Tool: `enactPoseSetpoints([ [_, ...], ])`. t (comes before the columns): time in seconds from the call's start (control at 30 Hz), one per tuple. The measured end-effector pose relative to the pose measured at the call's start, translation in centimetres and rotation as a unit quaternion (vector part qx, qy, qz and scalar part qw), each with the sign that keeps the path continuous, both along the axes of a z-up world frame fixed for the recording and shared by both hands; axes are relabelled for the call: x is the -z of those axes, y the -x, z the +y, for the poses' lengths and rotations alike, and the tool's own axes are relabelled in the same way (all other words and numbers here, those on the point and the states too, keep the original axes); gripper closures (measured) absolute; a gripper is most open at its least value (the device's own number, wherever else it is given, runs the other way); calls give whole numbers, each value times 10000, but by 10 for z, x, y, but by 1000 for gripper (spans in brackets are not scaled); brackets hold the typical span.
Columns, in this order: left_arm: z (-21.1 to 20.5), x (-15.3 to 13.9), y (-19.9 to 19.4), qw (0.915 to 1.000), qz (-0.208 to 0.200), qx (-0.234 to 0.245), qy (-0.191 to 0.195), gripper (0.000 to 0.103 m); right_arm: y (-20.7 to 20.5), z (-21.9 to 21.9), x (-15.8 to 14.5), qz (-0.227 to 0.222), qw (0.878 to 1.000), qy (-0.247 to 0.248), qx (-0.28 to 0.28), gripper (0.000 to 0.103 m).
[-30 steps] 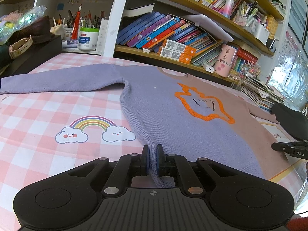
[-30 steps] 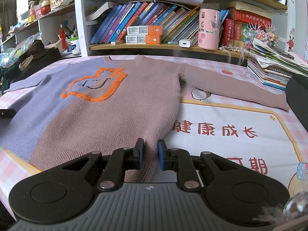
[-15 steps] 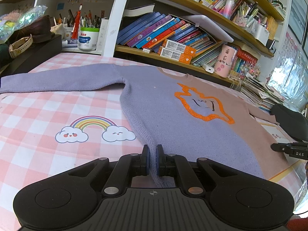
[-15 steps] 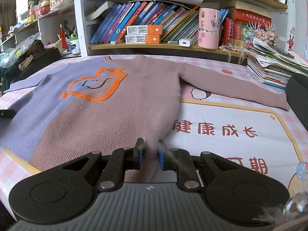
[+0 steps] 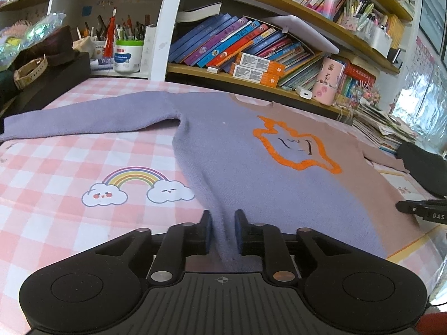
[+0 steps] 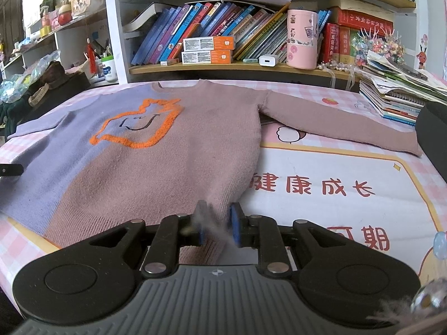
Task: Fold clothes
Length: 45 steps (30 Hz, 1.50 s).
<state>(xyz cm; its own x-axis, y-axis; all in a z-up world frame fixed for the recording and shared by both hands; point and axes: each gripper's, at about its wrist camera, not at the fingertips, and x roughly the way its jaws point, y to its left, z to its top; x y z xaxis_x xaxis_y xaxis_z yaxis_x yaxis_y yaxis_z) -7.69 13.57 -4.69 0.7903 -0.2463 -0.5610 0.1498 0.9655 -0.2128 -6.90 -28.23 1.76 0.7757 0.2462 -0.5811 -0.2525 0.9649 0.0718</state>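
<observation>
A sweater, half purple (image 5: pixel 237 162) and half dusty pink (image 6: pixel 201 145), lies flat and face up on the table, with an orange outlined figure on its chest and both sleeves spread out. My left gripper (image 5: pixel 222 233) sits at the purple hem corner, its jaws a little apart with the hem fabric between them. My right gripper (image 6: pixel 216 227) sits at the pink hem corner, jaws a little apart around the fabric, which looks blurred there. The right gripper's tip shows in the left wrist view (image 5: pixel 419 210).
The table has a pink checked cloth with a rainbow print (image 5: pixel 134 184) and a mat with red characters (image 6: pixel 321 187). Bookshelves (image 6: pixel 223 36) run along the back. A stack of books (image 6: pixel 396 100) and a dark object (image 6: pixel 433 136) stand at the right.
Both grippers' jaws have opened a little around the hem corners they were pinching. The sweater lies as before.
</observation>
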Motion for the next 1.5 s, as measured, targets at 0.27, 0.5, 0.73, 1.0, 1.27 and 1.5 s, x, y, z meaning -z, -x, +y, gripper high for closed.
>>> enactPoseSetpoints([
  [0.27, 0, -1, 3, 10000, 6, 30, -20, 82, 0, 0, -1, 0, 10000, 16, 68, 83],
  [0.5, -4, -2, 2, 10000, 22, 0, -67, 82, -1, 2, -1, 3, 10000, 83, 54, 83],
  [0.73, -4, -1, -1, 10000, 0, 4, 12, 82, 1, 1, -1, -12, 10000, 73, 39, 81],
  [1.0, 2, 1, -2, 9999, -38, -7, 112, 97, 2, 2, 0, -45, 9999, 108, 46, 83],
  [1.27, 2, 0, -3, 9999, -34, -5, 96, 96, 2, 4, -1, -43, 9999, 158, 53, 83],
  [1.5, 5, -1, -6, 10000, -21, 2, 70, 96, 0, 4, -14, -128, 9999, 107, 40, 82],
])
